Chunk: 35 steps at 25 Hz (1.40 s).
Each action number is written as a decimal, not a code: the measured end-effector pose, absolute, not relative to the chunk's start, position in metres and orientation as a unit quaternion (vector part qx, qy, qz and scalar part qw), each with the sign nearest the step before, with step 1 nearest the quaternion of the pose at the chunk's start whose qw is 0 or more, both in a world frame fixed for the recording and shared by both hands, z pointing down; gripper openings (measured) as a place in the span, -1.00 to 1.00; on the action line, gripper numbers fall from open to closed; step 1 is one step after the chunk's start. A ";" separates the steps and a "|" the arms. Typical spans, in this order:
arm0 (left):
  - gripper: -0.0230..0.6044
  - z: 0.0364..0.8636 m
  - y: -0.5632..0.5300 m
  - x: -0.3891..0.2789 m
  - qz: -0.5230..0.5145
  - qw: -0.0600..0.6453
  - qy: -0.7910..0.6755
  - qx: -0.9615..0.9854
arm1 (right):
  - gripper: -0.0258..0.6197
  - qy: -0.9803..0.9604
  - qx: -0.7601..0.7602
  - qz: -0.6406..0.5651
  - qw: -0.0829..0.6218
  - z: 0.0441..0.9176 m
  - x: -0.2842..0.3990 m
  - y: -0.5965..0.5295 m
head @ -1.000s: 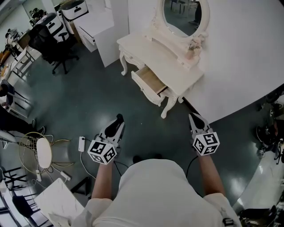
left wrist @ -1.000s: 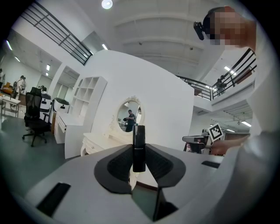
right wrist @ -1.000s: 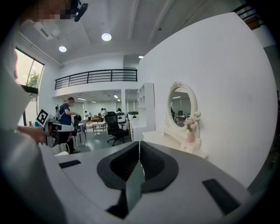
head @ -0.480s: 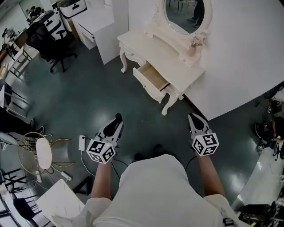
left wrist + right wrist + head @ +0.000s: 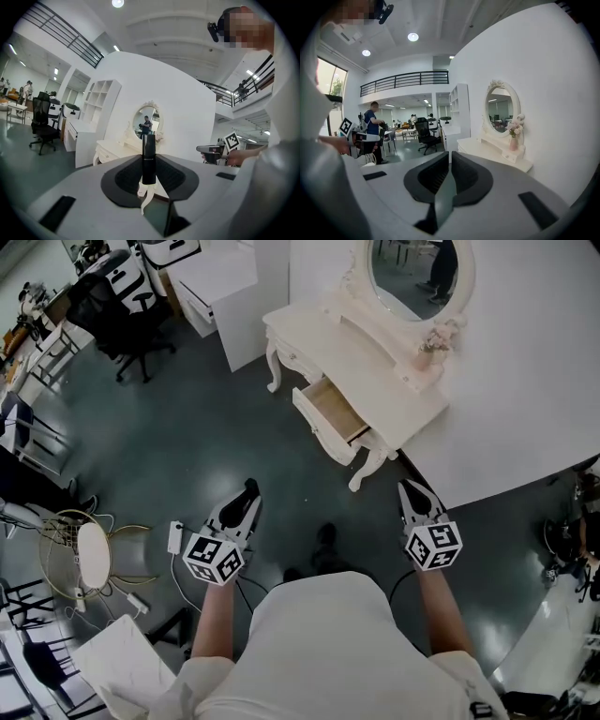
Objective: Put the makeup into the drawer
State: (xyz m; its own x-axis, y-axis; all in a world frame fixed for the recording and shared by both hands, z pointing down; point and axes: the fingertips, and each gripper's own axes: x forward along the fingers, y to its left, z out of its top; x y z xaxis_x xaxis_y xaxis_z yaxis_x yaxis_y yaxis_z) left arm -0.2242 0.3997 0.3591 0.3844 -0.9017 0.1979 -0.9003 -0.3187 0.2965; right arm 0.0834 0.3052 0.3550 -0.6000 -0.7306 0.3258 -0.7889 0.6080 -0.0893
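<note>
A wide hall is shown, with a dark floor point(image 5: 187, 446), a curved white wall point(image 5: 544, 352) and office chairs at the far side. A cream desk point(image 5: 323, 334) with an oval mirror point(image 5: 417, 273) is set against the wall. A drawer point(image 5: 330, 411) is pulled out of the desk's front edge, and it appears empty. A small vase point(image 5: 433, 341) is placed near the back edge.

Over the last second the desk has been shifted to the right in the head view. A shoe point(image 5: 323, 535) has been brought forward between the two grippers, while they have been kept at the same spots in that view. From this it is judged that the desk is being walked up to and that the carrying step is in hand. The drawer is still well apart from both grippers, so nothing has yet been put away.

The left gripper point(image 5: 249, 491) is closed on the makeup point(image 5: 148, 157), a slim black tube that is held upright between the pads, with its top standing above the jaw tips. The right gripper point(image 5: 408, 488) is closed to a thin slit, and nothing is held in it.

Both grippers are held out in front of the body, one at each side, and are pointed ahead and slightly downward. The marker cubes are turned up toward the head camera.
</note>
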 end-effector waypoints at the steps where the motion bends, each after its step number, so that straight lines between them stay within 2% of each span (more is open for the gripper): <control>1: -0.61 0.359 0.393 -0.225 -0.002 0.182 -0.558 0.810 | -0.83 -0.889 0.424 0.114 0.131 0.357 0.081 0.297; 22: -0.61 0.366 0.227 -0.191 0.003 0.192 -0.599 0.777 | -0.83 -0.914 0.356 0.131 0.145 0.383 0.081 0.098; 35: -0.61 0.368 0.181 -0.173 0.019 0.201 -0.597 0.776 | -0.83 -0.917 0.340 0.142 0.155 0.394 0.078 0.054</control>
